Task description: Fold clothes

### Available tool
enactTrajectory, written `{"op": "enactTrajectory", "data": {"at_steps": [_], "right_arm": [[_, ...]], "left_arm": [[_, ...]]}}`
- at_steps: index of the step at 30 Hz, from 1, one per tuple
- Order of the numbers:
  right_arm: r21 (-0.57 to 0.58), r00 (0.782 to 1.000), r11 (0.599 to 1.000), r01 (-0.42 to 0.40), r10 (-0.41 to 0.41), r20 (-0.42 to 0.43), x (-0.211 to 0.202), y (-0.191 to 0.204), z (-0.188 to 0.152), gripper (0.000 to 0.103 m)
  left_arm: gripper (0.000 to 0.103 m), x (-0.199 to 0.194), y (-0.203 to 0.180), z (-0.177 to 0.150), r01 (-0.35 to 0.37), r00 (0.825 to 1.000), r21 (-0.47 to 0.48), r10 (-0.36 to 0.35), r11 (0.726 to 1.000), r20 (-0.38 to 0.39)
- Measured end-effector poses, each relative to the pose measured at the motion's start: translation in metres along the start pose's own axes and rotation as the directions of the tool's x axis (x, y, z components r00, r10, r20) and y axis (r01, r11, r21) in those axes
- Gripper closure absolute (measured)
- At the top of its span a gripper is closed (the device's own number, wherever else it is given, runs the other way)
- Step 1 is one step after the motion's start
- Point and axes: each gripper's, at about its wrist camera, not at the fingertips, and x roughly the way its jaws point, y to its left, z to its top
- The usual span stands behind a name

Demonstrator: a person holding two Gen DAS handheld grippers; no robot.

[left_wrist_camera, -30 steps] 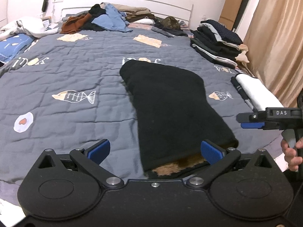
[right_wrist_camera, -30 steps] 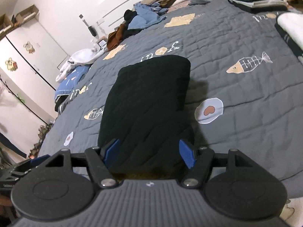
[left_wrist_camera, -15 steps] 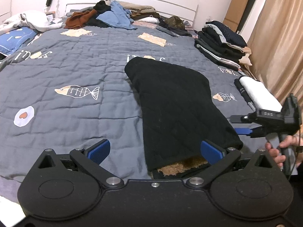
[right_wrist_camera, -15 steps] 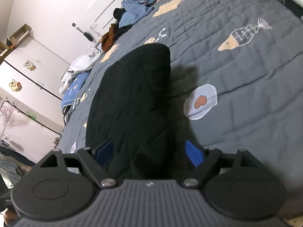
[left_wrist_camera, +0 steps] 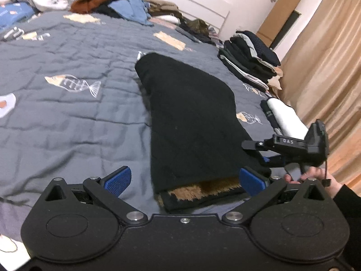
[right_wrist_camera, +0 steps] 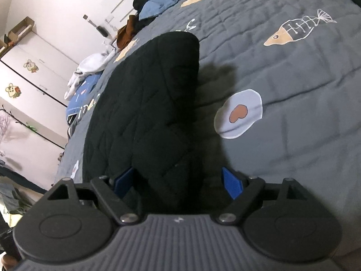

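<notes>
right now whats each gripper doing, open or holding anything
Left gripper: open, pads wide apart, near edge of the black garment between them, not pinched.
Right gripper: open, the garment's edge between its pads, not gripped.

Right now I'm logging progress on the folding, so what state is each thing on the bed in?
black garment: folded lengthwise, flat on the quilt, brown lining showing at near end
left gripper: open, empty
right gripper: open, garment's near end between its fingers
dark clothes stack: folded
clothes at headboard: unfolded heap

Bare quilt [left_wrist_camera: 67,122] left; folded stack [left_wrist_camera: 250,61] crowds right.
</notes>
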Motion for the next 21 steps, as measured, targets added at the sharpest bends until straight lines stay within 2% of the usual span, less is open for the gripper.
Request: {"op": "enactTrajectory", "data": {"at_steps": [11, 21], "right_arm": [[0.005, 0.994, 0.998, -0.064, 0.064, -0.086, 0.025, -0.002, 0.002, 0.013], [0.040, 0.990, 0.993, -0.113, 0.116, -0.079, 0.037, -0.007, 0.002, 0.000]], "left_arm": [[0.000, -0.001, 0.005, -0.002, 0.021, 0.999, -0.050, -0.020, 0.999, 0.025], [0.000, -0.002, 0.004, -0.003, 0.033, 0.999, -0.038, -0.032, 0.999, 0.038]]}}
